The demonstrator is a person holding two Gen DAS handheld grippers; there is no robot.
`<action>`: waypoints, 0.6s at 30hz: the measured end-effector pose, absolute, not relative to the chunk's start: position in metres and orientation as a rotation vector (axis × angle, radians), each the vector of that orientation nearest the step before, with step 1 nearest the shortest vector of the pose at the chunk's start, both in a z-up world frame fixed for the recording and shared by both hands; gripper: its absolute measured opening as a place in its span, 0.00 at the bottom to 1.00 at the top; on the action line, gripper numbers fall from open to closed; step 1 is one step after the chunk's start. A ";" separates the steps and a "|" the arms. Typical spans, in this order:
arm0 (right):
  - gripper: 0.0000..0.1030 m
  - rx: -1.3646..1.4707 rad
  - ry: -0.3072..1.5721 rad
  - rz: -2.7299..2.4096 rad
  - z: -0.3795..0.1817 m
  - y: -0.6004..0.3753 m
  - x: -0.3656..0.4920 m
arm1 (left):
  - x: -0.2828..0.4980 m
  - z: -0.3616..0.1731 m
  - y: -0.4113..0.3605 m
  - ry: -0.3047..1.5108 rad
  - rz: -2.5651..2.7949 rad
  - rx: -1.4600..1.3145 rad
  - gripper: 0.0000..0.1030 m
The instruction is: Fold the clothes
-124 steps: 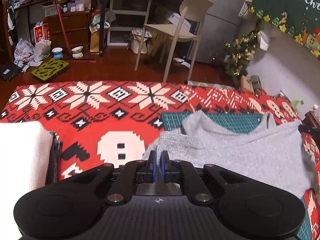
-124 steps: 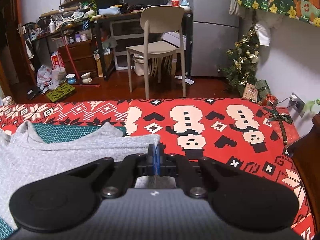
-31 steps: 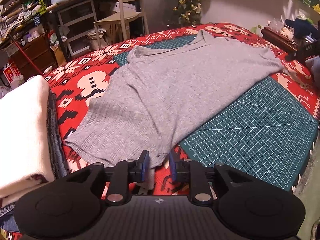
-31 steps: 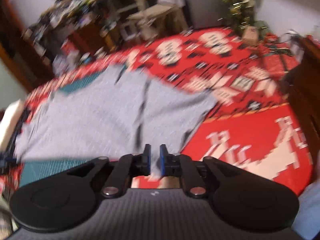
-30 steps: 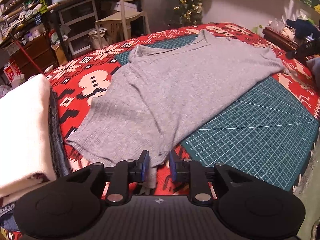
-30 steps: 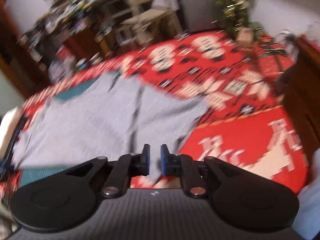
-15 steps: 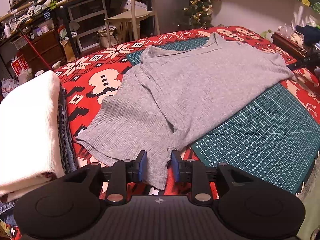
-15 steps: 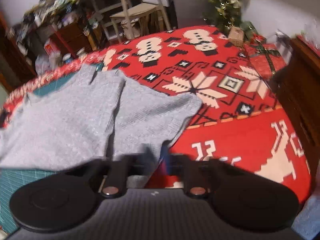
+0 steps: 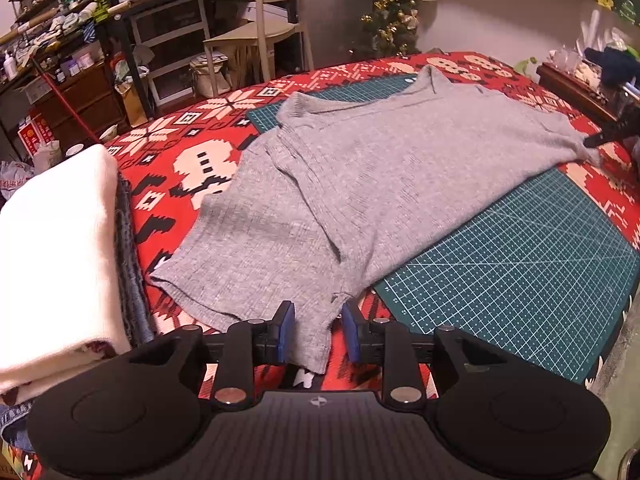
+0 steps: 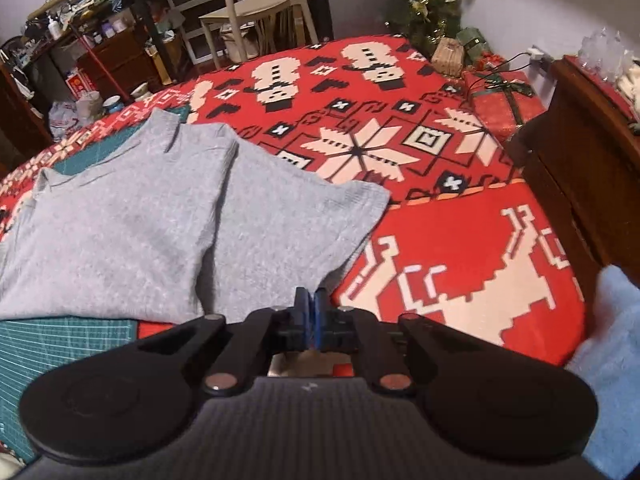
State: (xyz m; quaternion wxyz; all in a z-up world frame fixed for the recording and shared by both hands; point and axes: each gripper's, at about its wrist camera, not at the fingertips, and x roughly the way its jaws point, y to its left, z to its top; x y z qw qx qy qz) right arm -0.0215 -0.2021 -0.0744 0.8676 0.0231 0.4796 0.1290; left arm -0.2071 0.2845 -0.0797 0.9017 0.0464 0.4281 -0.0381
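Observation:
A grey knit short-sleeved sweater lies spread flat on a green cutting mat and a red patterned blanket. My left gripper is open, its blue pads either side of the corner of the near sleeve, which lies between them. In the right wrist view the same sweater fills the left side. My right gripper is shut on the hem of the sweater's other sleeve, right at the blanket level. The right gripper also shows as a dark tip at the far sleeve in the left wrist view.
A stack of folded clothes, white on top, sits to the left of the sweater. A dark wooden cabinet stands at the right edge of the bed. A chair, a small Christmas tree and cluttered shelves are behind.
Both grippers drew back from the collar side to the sleeves. Over the last second my left gripper opened wider around the sleeve corner and my right gripper closed on the other sleeve's hem.

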 end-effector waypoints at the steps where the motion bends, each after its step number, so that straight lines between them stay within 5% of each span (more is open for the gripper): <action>1: 0.02 0.052 1.010 0.266 -0.074 -0.204 -0.022 | -0.208 -0.079 0.287 0.882 -0.070 0.087 0.25; 18: 0.10 0.083 0.951 0.194 -0.059 -0.225 -0.027 | -0.208 -0.082 0.338 0.904 0.144 -0.212 0.33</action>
